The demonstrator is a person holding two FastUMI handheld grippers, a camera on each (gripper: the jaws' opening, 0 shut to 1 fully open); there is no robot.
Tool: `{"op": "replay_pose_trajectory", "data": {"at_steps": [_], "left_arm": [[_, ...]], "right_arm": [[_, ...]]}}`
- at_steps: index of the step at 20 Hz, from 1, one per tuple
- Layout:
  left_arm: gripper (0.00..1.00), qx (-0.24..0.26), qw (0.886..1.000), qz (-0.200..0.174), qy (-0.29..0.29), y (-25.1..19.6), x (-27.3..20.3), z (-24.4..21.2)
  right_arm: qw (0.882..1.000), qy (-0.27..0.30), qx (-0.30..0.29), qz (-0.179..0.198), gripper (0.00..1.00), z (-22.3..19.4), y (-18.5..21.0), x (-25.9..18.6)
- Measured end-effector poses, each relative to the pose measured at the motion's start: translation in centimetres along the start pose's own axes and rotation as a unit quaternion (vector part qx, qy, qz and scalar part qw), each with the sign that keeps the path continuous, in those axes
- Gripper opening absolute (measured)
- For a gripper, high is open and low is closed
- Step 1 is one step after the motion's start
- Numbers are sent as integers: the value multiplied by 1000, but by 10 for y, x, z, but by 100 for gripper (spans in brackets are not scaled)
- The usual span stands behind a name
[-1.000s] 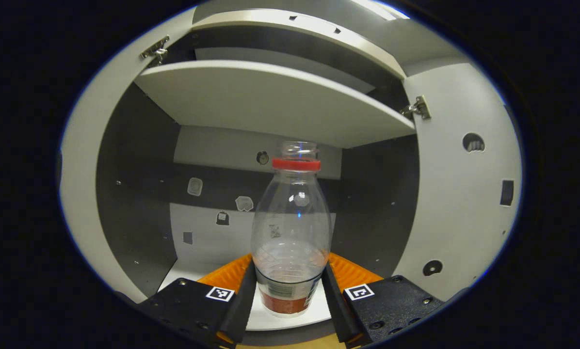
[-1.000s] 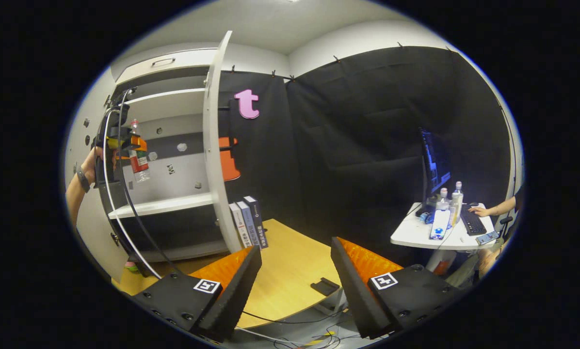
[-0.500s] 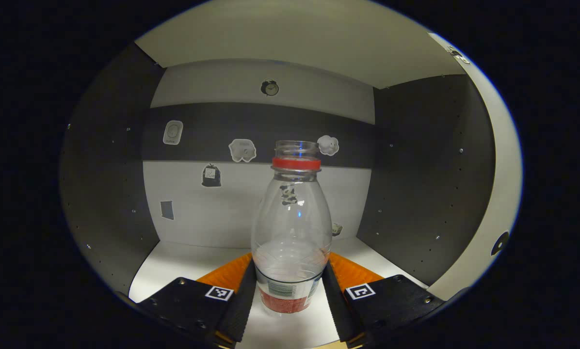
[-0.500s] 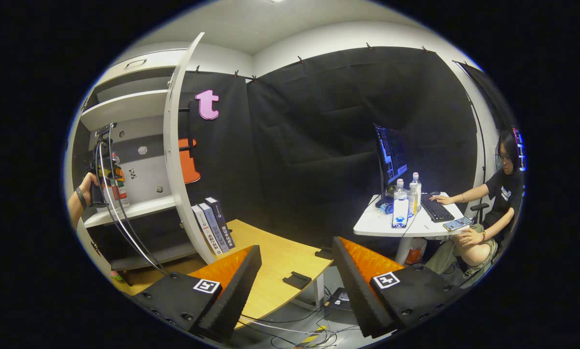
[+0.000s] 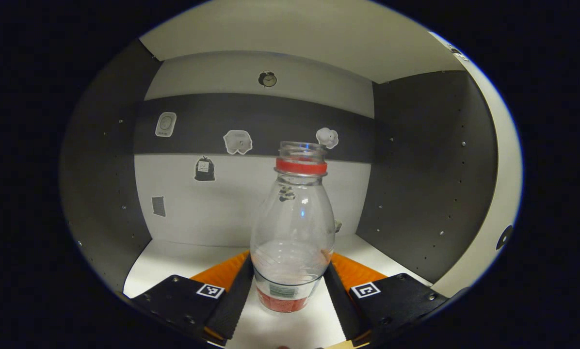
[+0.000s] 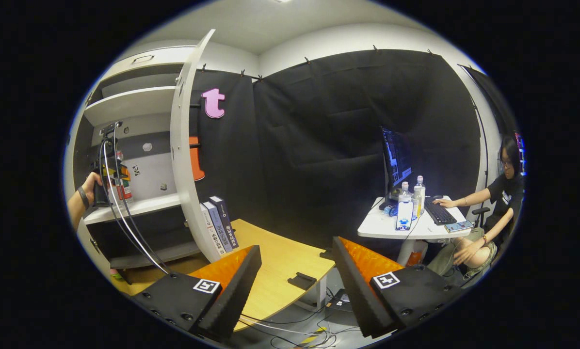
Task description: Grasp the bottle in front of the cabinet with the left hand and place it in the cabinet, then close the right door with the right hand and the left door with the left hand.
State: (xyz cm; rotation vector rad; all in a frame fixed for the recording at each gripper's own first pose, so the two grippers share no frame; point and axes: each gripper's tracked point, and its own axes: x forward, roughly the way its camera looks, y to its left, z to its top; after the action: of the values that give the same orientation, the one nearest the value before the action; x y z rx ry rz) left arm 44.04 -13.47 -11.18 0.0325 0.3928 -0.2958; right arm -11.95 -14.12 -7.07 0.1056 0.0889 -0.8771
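The left tongs [image 5: 290,303] stand clamped on the bottle [image 5: 292,228] over the cabinet shelf [image 5: 173,252] for release, while the right tongs [image 6: 297,286] wait apart.

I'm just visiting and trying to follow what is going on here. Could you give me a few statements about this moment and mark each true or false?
1. The bottle stands upright between the left gripper jaws, inside the cabinet. True.
2. The bottle wears a screwed-on cap. False: its mouth is open, with just a red ring around the neck.
3. The right gripper is shut on the cabinet's right door. False: its jaws are open, holding nothing, over the wooden table.
4. Books stand on the table beside the open right door. True.
5. The cabinet's back wall is bare. False: small stickers dot it.
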Motion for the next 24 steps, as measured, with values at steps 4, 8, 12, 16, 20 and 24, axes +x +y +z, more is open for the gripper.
{"op": "replay_pose_trajectory", "data": {"at_steps": [4, 8, 12, 16, 20, 24], "left_arm": [[95, 8, 998, 4, -64, 3, -10, 32], [94, 2, 986, 27, -162, 10, -49, 82], [96, -19, 975, 12, -223, -5, -113, 124], [92, -7, 967, 0, -253, -27, -184, 147], [94, -4, 967, 38, -254, -29, -256, 130], [94, 9, 962, 85, -259, -24, -323, 92]], "right_arm": [[1000, 4, -1, 5, 98, -3, -2, 0], [1000, 5, -10, 18, 98, 0, -1, 1], [999, 5, -17, 46, 99, 4, 8, 5], [995, 4, -28, 94, 99, 13, 22, 12], [986, 1, -36, 165, 100, 21, 45, 21], [969, -7, -39, 242, 98, 36, 71, 25]]}}
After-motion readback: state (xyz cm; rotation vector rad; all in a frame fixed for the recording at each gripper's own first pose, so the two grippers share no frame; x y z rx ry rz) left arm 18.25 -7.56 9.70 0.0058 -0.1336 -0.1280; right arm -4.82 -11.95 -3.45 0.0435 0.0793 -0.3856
